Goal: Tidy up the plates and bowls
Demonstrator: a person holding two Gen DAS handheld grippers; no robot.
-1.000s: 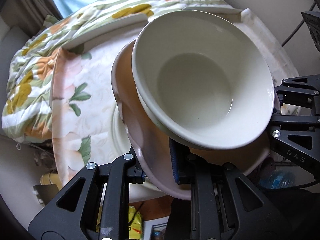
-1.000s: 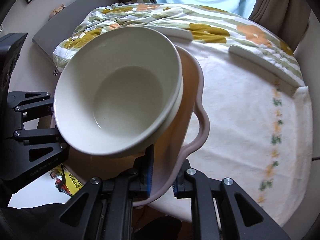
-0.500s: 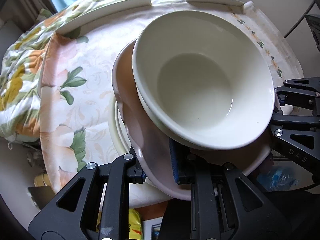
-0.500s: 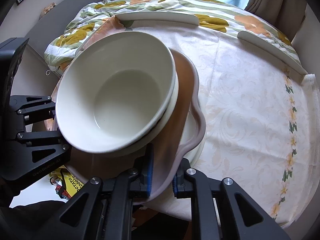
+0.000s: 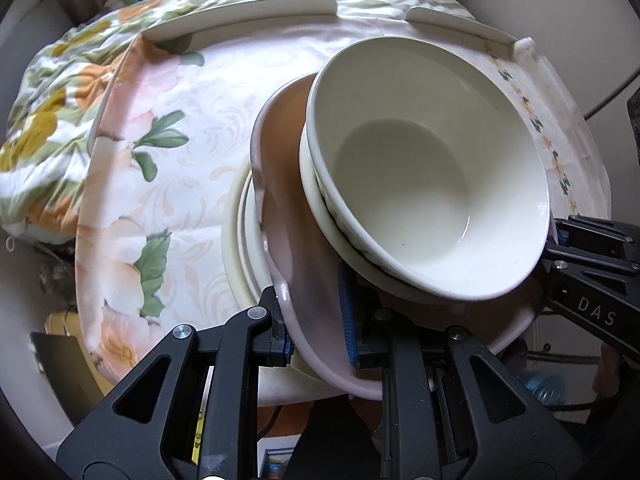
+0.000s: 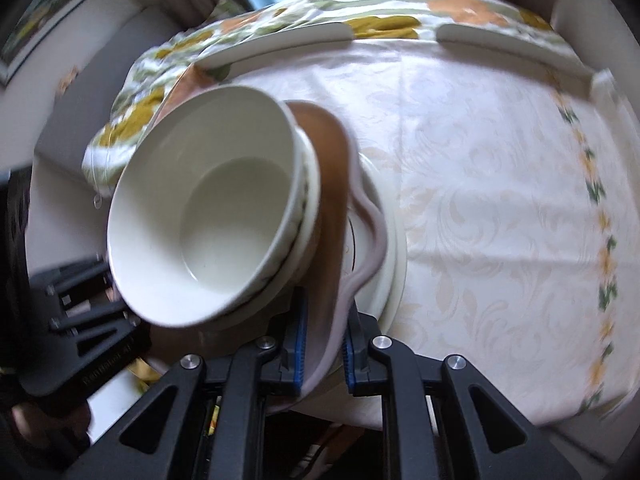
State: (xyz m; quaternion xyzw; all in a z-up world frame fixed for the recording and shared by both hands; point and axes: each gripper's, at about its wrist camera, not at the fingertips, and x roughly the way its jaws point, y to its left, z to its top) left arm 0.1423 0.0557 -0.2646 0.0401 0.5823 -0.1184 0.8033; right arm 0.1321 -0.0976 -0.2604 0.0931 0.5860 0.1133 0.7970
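Note:
A pink scalloped plate (image 5: 292, 216) carries two nested cream bowls (image 5: 424, 176). My left gripper (image 5: 316, 332) is shut on the plate's near rim. My right gripper (image 6: 324, 344) is shut on the opposite rim of the same plate (image 6: 340, 184), with the bowls (image 6: 208, 216) to its left. The plate hangs low over a stack of cream plates (image 5: 240, 232) on the round table; these also show in the right wrist view (image 6: 388, 240). I cannot tell whether it touches them.
The table has a pale floral cloth (image 6: 480, 184) and white curved guards (image 5: 240, 16) along its far edge. A flowered quilt (image 5: 44, 120) lies beyond at the left. The other gripper's body (image 5: 592, 280) shows at the right of the left wrist view.
Both grippers have carried the pink plate with its bowls forward and down over the table. The cream plate stack below has come into fuller view.

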